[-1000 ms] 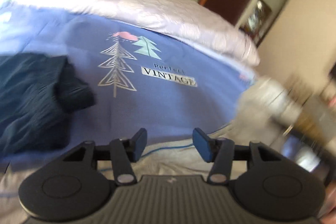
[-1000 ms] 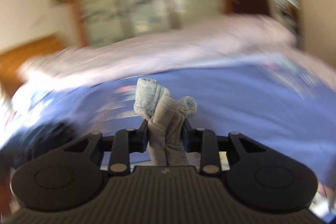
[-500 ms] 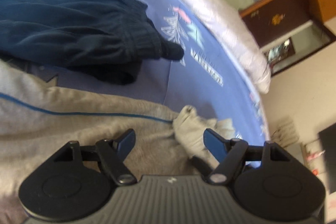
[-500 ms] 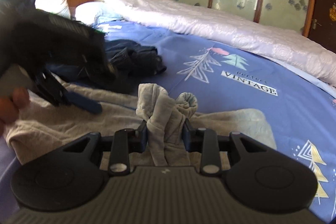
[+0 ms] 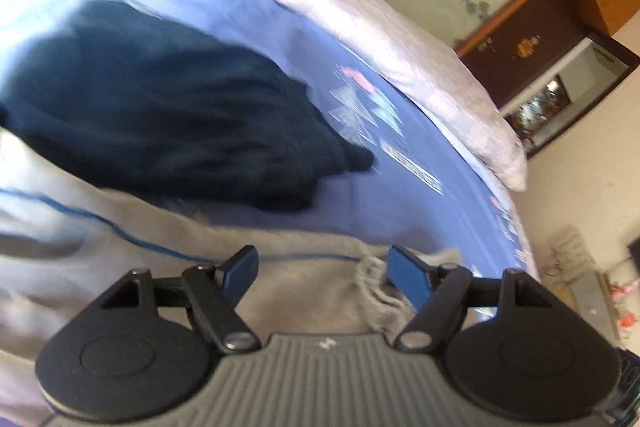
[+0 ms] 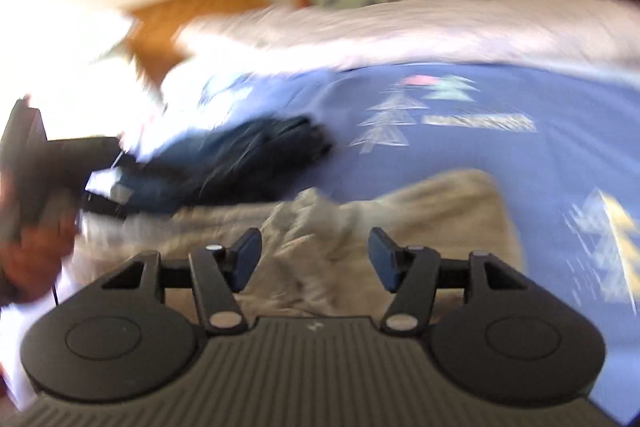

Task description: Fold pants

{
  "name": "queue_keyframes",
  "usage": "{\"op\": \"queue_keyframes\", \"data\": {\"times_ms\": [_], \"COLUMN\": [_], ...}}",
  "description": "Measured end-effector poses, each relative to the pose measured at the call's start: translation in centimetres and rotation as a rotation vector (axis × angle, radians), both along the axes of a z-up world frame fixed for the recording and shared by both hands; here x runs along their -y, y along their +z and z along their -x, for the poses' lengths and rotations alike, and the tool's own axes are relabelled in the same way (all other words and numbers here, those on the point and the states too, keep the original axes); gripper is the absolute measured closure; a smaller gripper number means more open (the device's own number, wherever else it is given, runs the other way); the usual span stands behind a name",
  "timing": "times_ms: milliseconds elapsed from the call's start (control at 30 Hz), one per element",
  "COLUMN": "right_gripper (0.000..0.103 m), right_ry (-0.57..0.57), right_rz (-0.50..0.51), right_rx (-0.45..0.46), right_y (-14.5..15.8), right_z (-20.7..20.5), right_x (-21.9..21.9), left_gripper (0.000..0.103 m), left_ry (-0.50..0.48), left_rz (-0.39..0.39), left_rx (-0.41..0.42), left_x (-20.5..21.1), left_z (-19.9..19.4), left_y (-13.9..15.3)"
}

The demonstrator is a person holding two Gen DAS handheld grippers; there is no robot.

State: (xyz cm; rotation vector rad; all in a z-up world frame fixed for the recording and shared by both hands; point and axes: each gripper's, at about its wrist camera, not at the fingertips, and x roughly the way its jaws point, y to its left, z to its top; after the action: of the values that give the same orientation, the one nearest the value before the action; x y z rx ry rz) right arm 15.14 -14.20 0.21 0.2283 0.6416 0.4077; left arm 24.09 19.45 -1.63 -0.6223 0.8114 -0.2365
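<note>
Across the left wrist view's lower half lay grey pants [image 5: 304,291], left gripper [image 5: 320,267] jaws apart, nothing pinched, dark garment [image 5: 168,123] at centre left; lower centre of the right wrist view, right gripper [image 6: 315,259] jaws opening above rumpled pants [image 6: 320,227], blue bed sheet [image 6: 520,163] beyond.

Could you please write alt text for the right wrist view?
The right tool, jaws opening and pressing on nothing, hovers over rumpled grey pants on a blue bedsheet. A dark garment lies beyond; the picture is blurred.

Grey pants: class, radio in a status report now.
Left gripper open over grey pants. Right gripper opening, nothing pinched. Dark garment beside the pants.
</note>
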Motion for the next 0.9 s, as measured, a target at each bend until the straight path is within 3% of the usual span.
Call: {"op": "queue_keyframes", "data": {"times_ms": [133,200,300,367,467,600,633,667,700,733,800,900], "right_gripper": [0.044,0.050,0.049,0.049,0.046,0.040,0.039,0.037,0.037,0.037,0.053,0.059], "right_ry": [-0.081,-0.071,-0.024,0.000,-0.006,-0.027,-0.033,-0.036,-0.042,-0.053,-0.052,-0.058], "right_rz": [-0.280,-0.336,-0.362,-0.403,-0.379,-0.332,-0.326,-0.325,-0.319,-0.313,-0.324,-0.337], "right_rx": [-0.132,-0.181,-0.231,-0.281,-0.342,-0.415,-0.428,-0.444,-0.464,-0.479,-0.508,-0.506], "right_y": [-0.4,-0.3,0.5,0.0,-1.4,-3.6,-4.0,-4.6,-5.2,-5.8,-6.9,-7.0], "right_z": [-0.5,-1.8,-5.4,-8.4,-12.3,-15.8,-16.2,-16.6,-17.0,-17.3,-17.8,-17.1], "right_x": [3.7,3.0,-0.6,-2.9,-6.5,-9.6,-10.0,-10.5,-10.8,-11.3,-12.5,-14.1], "left_gripper": [0.030,0.030,0.022,0.022,0.019,0.008,0.011,0.023,0.040,0.071,0.072,0.074], "left_ry": [0.162,0.237,0.263,0.261,0.202,0.133,0.119,0.122,0.096,0.049,0.050,0.038], "left_rz": [-0.054,-0.130,-0.214,-0.174,-0.061,-0.078,-0.068,-0.083,-0.095,-0.064,-0.130,-0.277], "left_rx": [-0.003,-0.007,-0.078,-0.152,-0.237,-0.279,-0.285,-0.268,-0.234,-0.215,-0.212,-0.131], "left_x": [-6.8,-10.4,-14.9,-17.5,-19.6,-19.7,-19.8,-19.6,-19.3,-19.1,-18.4,-17.6], "left_z": [-0.6,-1.6,-4.2,-5.6,-6.9,-8.3,-8.7,-8.9,-9.2,-9.6,-10.6,-11.5], "left_y": [1.7,2.9,2.9,1.4,-1.5,-4.5,-5.1,-5.3,-5.1,-4.9,-3.8,-1.5]}}
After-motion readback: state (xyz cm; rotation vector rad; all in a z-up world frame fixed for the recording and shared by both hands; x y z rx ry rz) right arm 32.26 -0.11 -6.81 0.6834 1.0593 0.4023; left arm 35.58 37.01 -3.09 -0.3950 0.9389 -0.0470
